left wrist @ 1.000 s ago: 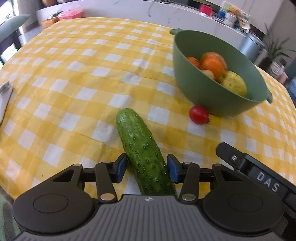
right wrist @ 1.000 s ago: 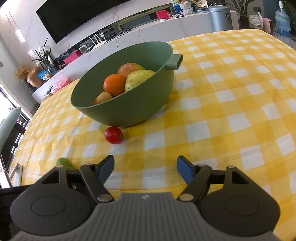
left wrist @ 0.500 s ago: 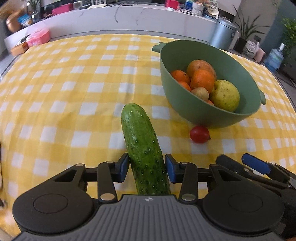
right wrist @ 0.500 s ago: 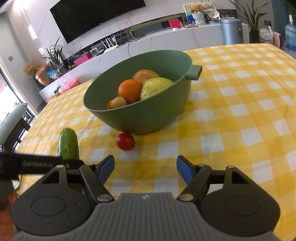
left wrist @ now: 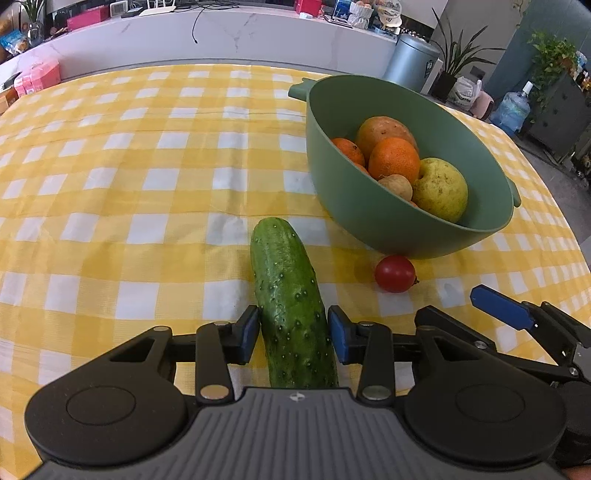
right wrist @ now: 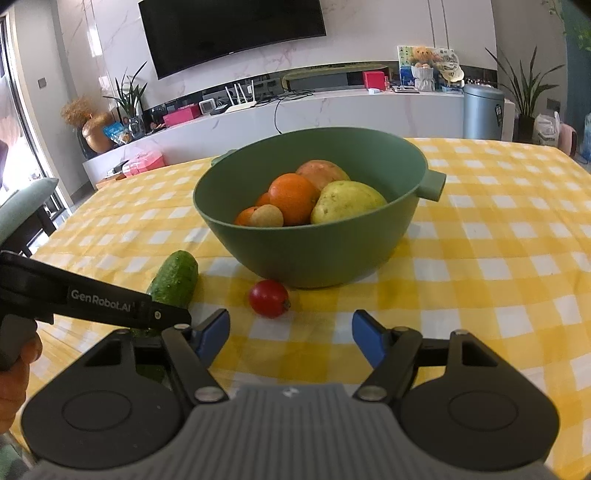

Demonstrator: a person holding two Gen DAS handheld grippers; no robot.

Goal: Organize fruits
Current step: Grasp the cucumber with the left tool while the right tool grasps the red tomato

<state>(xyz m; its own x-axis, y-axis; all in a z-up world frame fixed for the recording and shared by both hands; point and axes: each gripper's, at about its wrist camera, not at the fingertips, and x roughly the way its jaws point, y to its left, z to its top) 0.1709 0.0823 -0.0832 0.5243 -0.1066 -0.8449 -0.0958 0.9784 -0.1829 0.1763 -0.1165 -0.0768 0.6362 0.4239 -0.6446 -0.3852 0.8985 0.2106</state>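
Since a second ago my left gripper (left wrist: 291, 334) has swung round toward the bowl, and its jaws have just been closing in on the cucumber (left wrist: 290, 295), which sits between them. Now the blue pads (left wrist: 249, 334) press against both sides of it, so I call that a grip on the cucumber, its far end pointing out over the yellow checked tabletop (left wrist: 147, 184). From the right wrist view I see that same cucumber (right wrist: 173, 277) poking out beyond the left gripper's black arm, low at the left.

My right gripper (right wrist: 290, 338) has its jaws spread wide with nothing between them, only cloth below; they have eased in a touch over the last half second. A bit of a hand (right wrist: 14, 373) shows at the left edge, on the other tool's handle.

Just ahead lies the cherry tomato (right wrist: 269, 298), alone on the cloth, near the foot of the green bowl (right wrist: 310, 258) and, I think, just clear of it. It (left wrist: 394, 274) sits to the right of the cucumber in the left view.

Beyond it, the bowl (left wrist: 369, 214) holds oranges (right wrist: 293, 197), a yellow-green pear-like fruit (right wrist: 347, 201), a small tan fruit (right wrist: 266, 216) and a larger reddish-yellow one at the back.

Farther off, a white counter and a dark screen (right wrist: 232, 33) on the wall.
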